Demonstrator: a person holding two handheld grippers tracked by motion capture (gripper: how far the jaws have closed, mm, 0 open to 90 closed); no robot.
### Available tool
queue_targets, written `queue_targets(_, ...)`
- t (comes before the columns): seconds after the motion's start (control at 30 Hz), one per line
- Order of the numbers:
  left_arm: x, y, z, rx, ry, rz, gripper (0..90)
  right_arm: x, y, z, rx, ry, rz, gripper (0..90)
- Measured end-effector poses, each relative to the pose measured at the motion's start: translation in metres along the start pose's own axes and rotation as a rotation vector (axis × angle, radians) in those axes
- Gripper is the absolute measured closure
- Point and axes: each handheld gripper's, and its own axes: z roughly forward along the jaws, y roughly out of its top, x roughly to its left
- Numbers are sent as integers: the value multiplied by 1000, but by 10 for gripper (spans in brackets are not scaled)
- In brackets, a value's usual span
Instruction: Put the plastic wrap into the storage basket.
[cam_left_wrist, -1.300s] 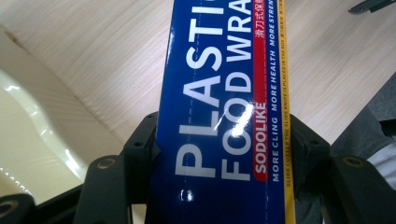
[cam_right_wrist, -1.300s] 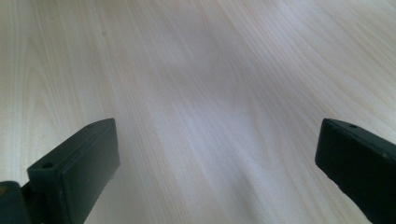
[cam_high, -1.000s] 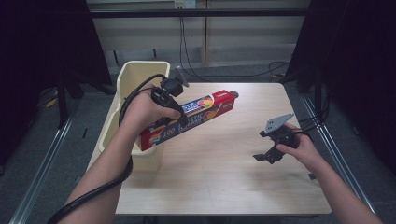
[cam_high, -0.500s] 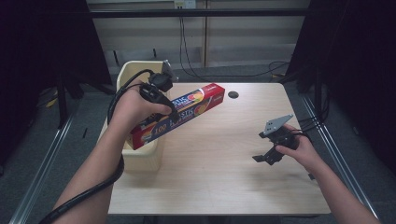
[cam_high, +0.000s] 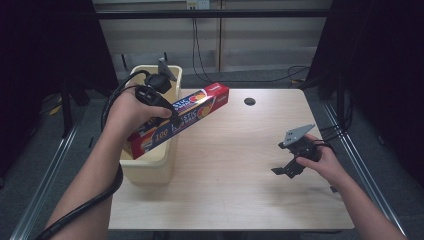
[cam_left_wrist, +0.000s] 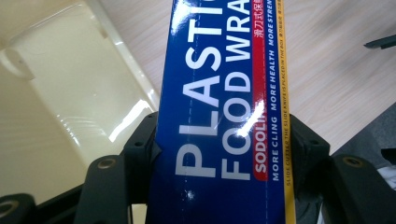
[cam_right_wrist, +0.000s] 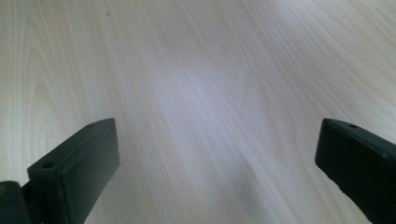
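A long blue and red box of plastic food wrap (cam_high: 180, 120) hangs tilted in the air, its low end over the cream bin (cam_high: 150, 167) and its high end over the table. My left gripper (cam_high: 172, 117) is shut on the box near its middle. In the left gripper view the box (cam_left_wrist: 224, 116) runs up between both black jaws, which press on its sides. My right gripper (cam_high: 285, 170) rests low at the table's right side, held by a hand. In the right gripper view its jaws stand wide apart with only bare wood between the gripper (cam_right_wrist: 217, 158).
The cream bin stands against the left edge of the light wooden table (cam_high: 235, 175). A small dark round hole (cam_high: 249, 101) marks the tabletop near its far edge. Black cables trail from both grippers. Dark curtains flank the table.
The left hand has carried the food wrap box leftward and a little up, bringing its low end over the bin. The right hand has stayed where it was.
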Motion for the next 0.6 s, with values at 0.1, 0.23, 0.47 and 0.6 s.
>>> queue_targets(0.1, 4, -4, -5, -8, 13, -19, 404, 0, -1, 0, 3, 7, -2, 0)
queue_targets(0.23, 10, -7, -9, -5, 22, -34, 404, 1, -2, 1, 5, 5, 1, 0)
queue_targets(0.47, 20, -15, -17, -7, 34, -69, 404, 2, -1, 1, 14, -2, -6, 0)
queue_targets(0.6, 27, -19, -21, -15, 33, -102, 405, 2, 0, 1, 12, -5, -10, 0)
